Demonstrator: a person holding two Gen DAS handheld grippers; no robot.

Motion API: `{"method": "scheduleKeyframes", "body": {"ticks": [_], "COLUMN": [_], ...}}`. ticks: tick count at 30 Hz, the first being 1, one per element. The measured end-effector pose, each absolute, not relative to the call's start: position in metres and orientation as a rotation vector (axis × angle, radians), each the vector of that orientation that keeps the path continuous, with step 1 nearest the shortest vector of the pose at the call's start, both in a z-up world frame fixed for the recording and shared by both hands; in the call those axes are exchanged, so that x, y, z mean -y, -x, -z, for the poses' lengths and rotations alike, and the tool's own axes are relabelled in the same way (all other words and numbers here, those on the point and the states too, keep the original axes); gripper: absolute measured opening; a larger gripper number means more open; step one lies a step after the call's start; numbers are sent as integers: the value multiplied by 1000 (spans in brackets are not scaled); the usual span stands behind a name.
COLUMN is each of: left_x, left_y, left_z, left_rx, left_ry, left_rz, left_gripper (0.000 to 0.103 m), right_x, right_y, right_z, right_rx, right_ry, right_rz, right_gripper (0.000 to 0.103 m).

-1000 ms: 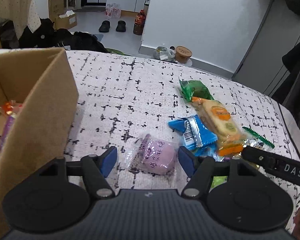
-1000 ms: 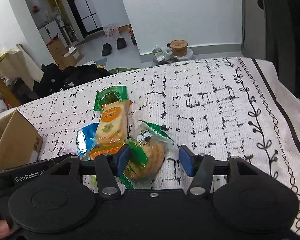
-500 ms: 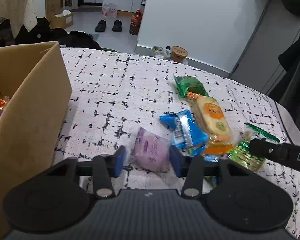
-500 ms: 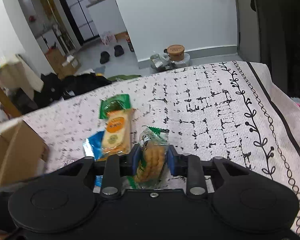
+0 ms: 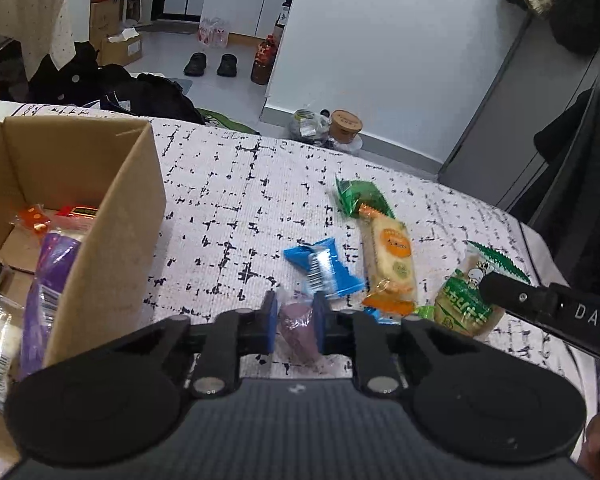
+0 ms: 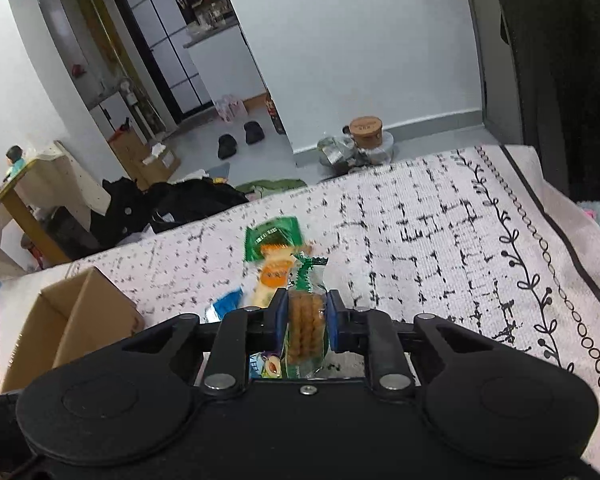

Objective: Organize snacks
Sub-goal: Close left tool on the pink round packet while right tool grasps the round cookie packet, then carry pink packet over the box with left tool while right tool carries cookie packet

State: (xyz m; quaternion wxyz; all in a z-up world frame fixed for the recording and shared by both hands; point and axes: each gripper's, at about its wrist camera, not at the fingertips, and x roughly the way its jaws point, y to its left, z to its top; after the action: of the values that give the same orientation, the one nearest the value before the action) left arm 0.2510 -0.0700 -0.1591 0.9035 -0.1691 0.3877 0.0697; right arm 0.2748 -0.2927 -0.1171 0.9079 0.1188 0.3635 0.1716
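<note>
Left gripper (image 5: 294,322) clamps the purple snack (image 5: 298,332) above the cloth; right gripper (image 6: 307,322) clamps the cookie pack (image 6: 306,320). Crinkly wrappers could slip before reaching the box (image 5: 112,200).

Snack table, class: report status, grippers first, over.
Left gripper shut on purple snack pack. Right gripper shut on green biscuit pack. Cardboard box open at left, part-filled. Three packs remain on the cloth.
</note>
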Motion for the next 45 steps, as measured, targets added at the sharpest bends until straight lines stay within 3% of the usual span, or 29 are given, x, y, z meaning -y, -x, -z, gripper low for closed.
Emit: {"method": "scheduleKeyframes", "body": {"ticks": [3,10,45], "left_x": [69,59,-14], "left_y": [-248,-242,-169], "left_z": [156,154,59], "left_rx": [-795,-797,-662], "left_ry": [342,387,431], "left_rz": [-139,-115,-174], "left_gripper": [6,3,3], "right_x": [293,288,204], "right_y": [-272,-264,-223], "right_z": [112,104,49], "right_rx": [-741,-732,-628], "right_ry": [-258,-275,-190], "right_rz": [-356,-382,-653], "right_gripper": [20,20,19]}}
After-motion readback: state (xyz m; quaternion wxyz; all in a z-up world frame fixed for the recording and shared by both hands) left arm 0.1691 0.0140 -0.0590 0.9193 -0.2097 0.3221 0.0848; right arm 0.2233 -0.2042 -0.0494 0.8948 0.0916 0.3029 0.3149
